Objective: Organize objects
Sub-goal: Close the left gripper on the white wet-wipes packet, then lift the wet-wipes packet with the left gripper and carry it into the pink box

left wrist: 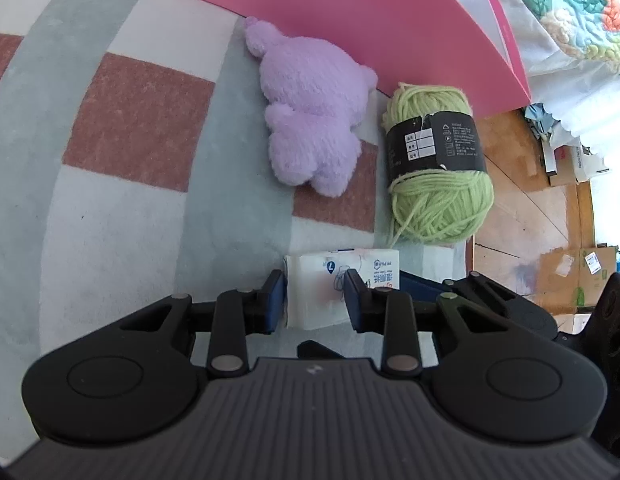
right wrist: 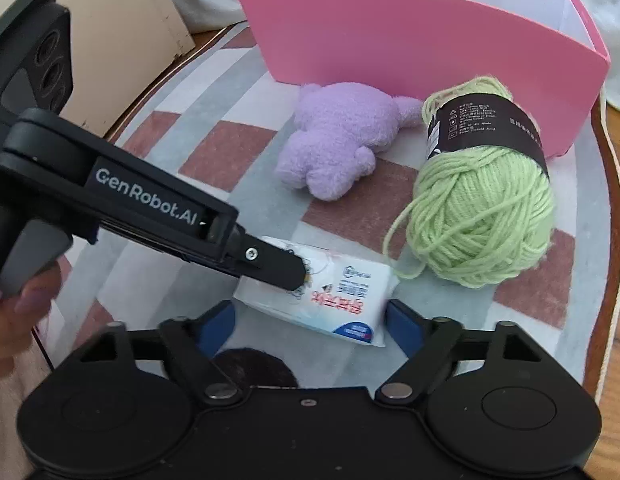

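1. The left gripper has its fingers clamped on one end of a white tissue pack, pads pressing on both sides of it.
2. The right gripper has its fingers spread wide on either side of the same tissue pack; the blue pads stand just beside its ends without pressing on it.
3. The pack lies on a checked cloth of white, grey and reddish squares that covers the surface.
4. A hand grips the handle of the left gripper at the left edge of the right wrist view.
5. Just beyond the pack lies a ball of light green yarn with a black paper band; a loose strand trails close to the pack.
6. Left of the yarn lies a purple plush toy, near it but apart from the pack.
7. Farthest back stands a pink box, open at the top and white inside; the toy and the yarn lie right against its front wall.
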The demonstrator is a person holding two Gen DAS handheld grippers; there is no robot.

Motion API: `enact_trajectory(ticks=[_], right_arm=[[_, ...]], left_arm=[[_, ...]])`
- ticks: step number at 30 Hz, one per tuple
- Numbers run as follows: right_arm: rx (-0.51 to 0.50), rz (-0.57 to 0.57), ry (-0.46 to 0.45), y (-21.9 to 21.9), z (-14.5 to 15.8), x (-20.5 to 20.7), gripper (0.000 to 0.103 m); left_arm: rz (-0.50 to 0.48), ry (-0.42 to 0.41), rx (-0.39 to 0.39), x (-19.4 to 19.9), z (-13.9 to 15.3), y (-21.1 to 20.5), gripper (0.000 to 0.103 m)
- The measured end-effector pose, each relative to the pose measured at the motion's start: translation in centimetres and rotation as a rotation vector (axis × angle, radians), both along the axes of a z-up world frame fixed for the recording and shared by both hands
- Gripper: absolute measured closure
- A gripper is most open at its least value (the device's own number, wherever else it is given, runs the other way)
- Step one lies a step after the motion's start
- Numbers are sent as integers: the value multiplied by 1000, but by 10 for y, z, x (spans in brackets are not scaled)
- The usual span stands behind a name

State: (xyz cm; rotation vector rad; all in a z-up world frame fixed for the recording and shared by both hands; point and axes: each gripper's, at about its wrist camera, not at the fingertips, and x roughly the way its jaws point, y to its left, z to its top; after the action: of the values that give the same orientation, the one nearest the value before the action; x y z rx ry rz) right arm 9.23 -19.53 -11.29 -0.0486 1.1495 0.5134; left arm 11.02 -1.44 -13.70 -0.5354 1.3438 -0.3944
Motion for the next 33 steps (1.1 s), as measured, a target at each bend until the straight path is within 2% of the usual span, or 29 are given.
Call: enact_trajectory(ticks=[6, 9, 12, 16, 21, 27, 33], right_arm=[[-94, 45, -108, 11, -5, -12, 13], [-140, 47, -152, 17, -6, -18, 17], [-131, 30, -155, 15, -4, -18, 22], [-135, 47, -171, 16, 1, -22, 23], [-133, 74, -194, 14, 13, -29, 23], [-89, 67, -187, 7, 32, -30, 23], [-62, 117, -212, 3, 54, -41, 22]], left_arm=[[-12, -11, 24, -7, 2, -3, 73], [-7, -16, 40, -8, 4, -4, 73], [-13, -13, 31, -9, 3, -4, 73], [-13, -15, 28, -11, 7, -1, 73], [-37, -58, 57, -16, 16, -8, 73], [-56, -123, 76, -25, 41, -14, 71], [-48, -176, 86, -40, 65, -10, 70]])
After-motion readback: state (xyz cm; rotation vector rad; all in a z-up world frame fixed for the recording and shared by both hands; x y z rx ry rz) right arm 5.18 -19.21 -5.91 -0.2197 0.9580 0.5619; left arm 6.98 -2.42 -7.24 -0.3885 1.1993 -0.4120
